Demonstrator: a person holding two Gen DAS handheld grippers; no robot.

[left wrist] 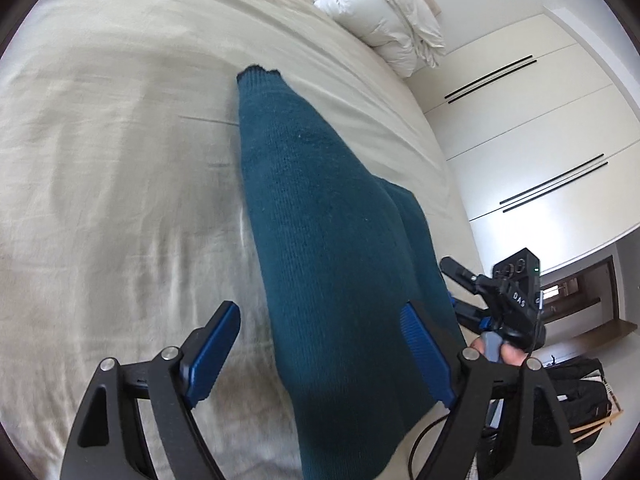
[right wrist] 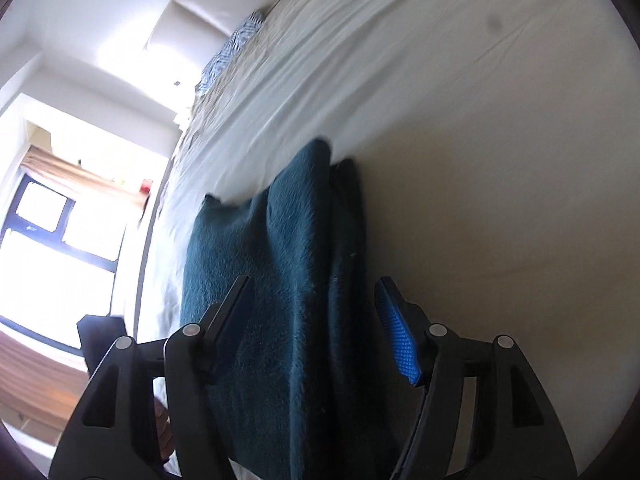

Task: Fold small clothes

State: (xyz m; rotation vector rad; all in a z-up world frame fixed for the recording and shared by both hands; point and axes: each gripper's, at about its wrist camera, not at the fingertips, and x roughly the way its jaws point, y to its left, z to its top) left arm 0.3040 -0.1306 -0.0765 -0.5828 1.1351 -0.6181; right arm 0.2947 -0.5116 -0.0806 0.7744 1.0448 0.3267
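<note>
A dark teal knit garment [left wrist: 320, 232] lies on the beige bed sheet [left wrist: 120, 160], folded into a long narrow strip. My left gripper [left wrist: 320, 344] is open, its blue pads [left wrist: 212, 352] spread to either side of the strip's near end. The right gripper shows in the left wrist view [left wrist: 504, 300] at the garment's right edge. In the right wrist view the garment [right wrist: 272, 280] lies bunched in lengthwise folds. My right gripper [right wrist: 316, 316] is open, its jaws wide on both sides of the cloth.
A white duvet [left wrist: 384, 12] is heaped at the far end of the bed. White wardrobe doors [left wrist: 540, 140] stand to the right. A window [right wrist: 48, 240] and a padded headboard [right wrist: 224, 4] show in the right wrist view. A dark bag [left wrist: 580, 400] sits by the bed.
</note>
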